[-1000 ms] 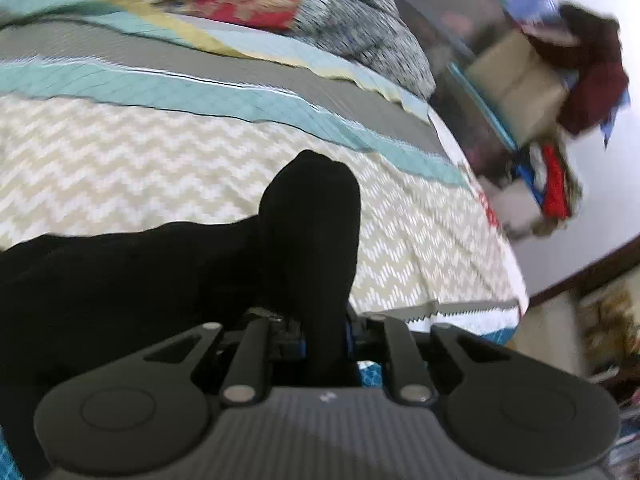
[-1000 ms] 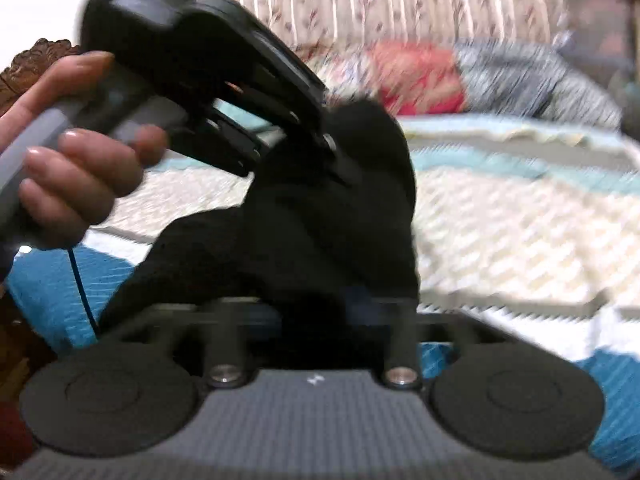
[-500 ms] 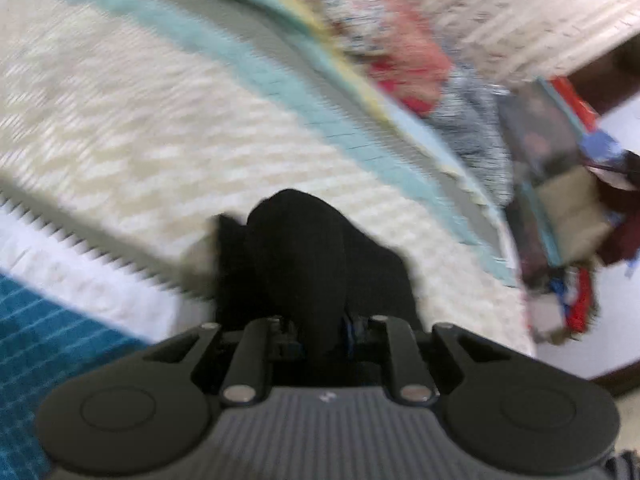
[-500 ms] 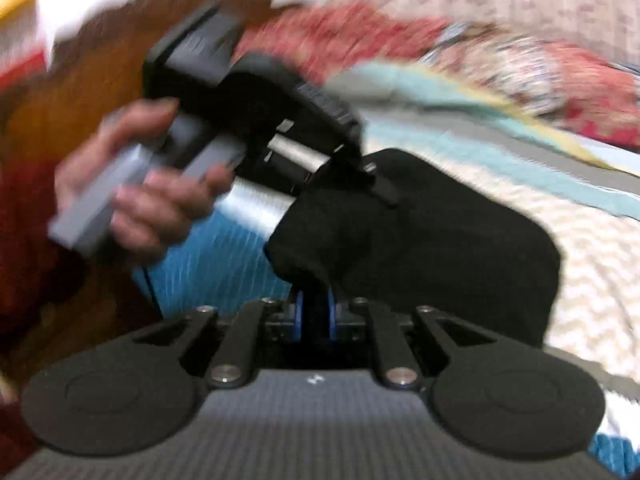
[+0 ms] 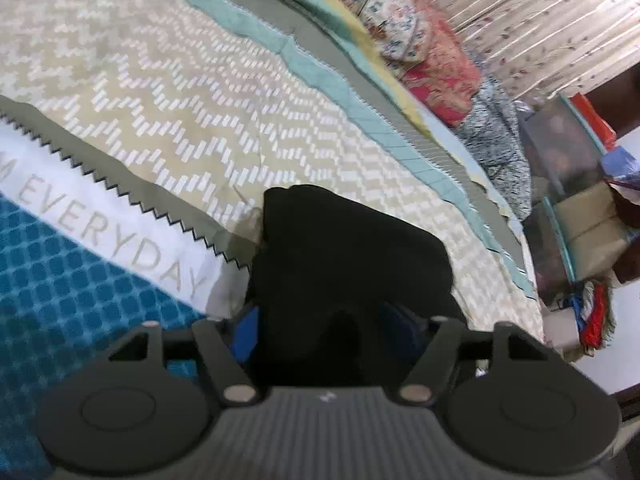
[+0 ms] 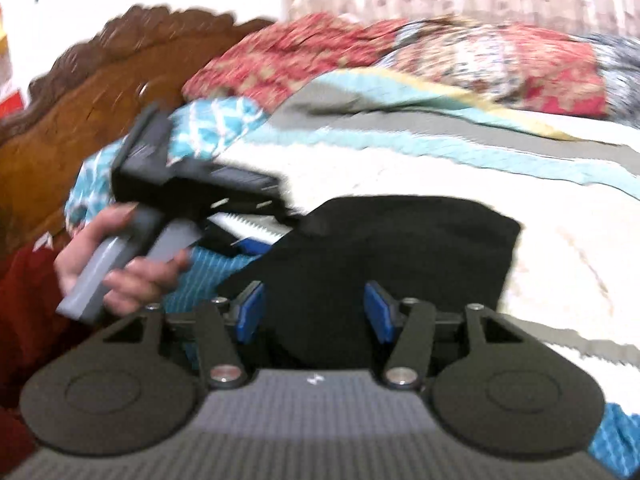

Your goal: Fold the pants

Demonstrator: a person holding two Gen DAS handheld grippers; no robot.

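Note:
The black pants (image 5: 352, 256) lie folded in a compact bundle on the patterned bedspread (image 5: 180, 92). My left gripper (image 5: 324, 332) is open, its blue pads (image 5: 245, 330) spread on either side of the near edge of the bundle. In the right wrist view the pants (image 6: 400, 248) lie flat on the bed. My right gripper (image 6: 314, 314) is open, its blue pads (image 6: 251, 312) wide apart over the near edge of the fabric. The left gripper (image 6: 292, 216) also shows there, held in a hand at the bundle's left corner.
Floral pillows (image 5: 424, 52) and a folded quilt line the far side of the bed. A carved wooden headboard (image 6: 92, 88) stands at the left. Boxes and clothes (image 5: 588, 224) crowd the floor beyond the bed's right edge.
Both grippers have opened and let go of the pants. The bundle has come down from the air and now rests flat on the bedspread.

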